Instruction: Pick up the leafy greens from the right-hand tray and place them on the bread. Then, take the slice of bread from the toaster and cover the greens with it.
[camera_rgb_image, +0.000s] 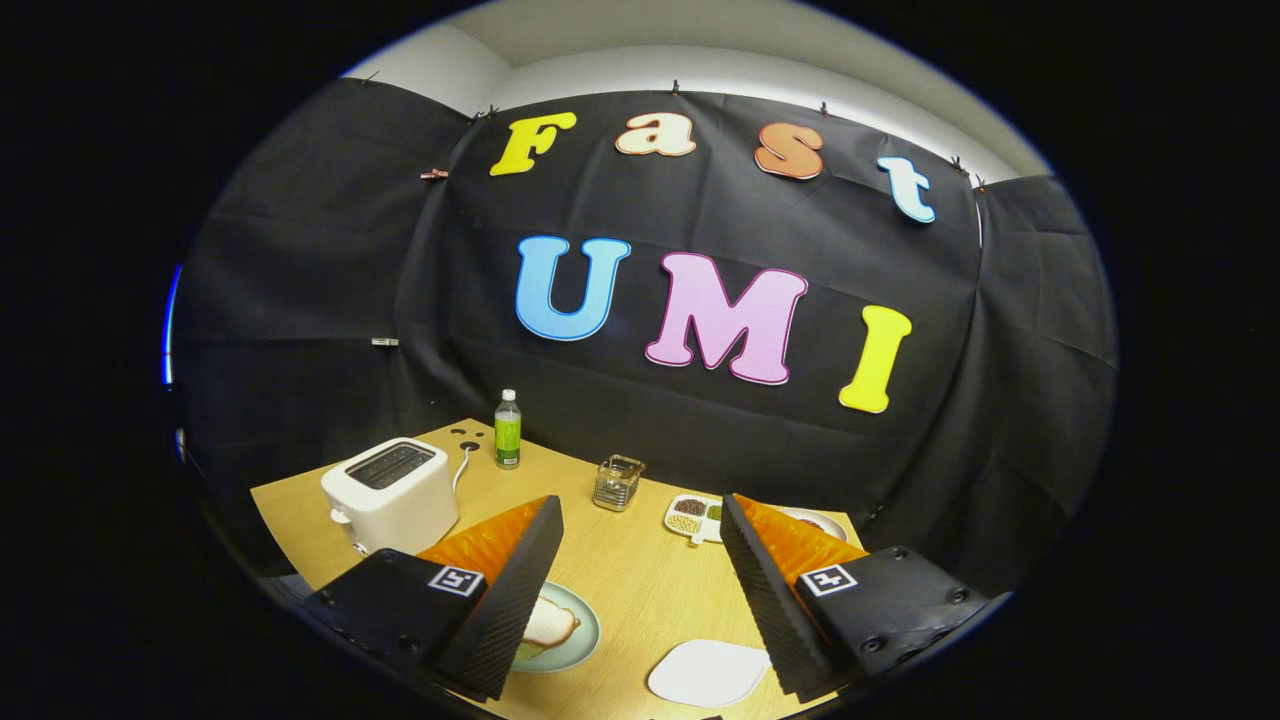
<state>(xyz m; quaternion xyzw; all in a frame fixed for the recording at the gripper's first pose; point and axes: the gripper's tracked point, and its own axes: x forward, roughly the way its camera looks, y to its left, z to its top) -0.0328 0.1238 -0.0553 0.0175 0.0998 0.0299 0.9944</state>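
Hand-held gripper (640, 590): fingers held wide apart, nothing between them, raised above a pale wooden bench (620, 580). Landmark: white two-slot toaster (392, 493), at the bench's left rear; whether a slice stands in its slots cannot be told. Just in front of the toaster, partly behind the left finger, a round pale-green plate (575, 640) is seen carrying a light slice of bread (550, 625); no greens are made out on its visible part. To the toaster's right, across the bench, a white compartment tray (690, 517) of small fillings is noted, with a further dish partly hidden behind the right finger; leafy greens are not discerned. A flat white rounded dish (708, 672) lies nearer, between the fingers. Step judged: an approach, with no item gripped. Beside the toaster: a clear bottle with green label (508, 430); further right, a small glass holder (618, 482).
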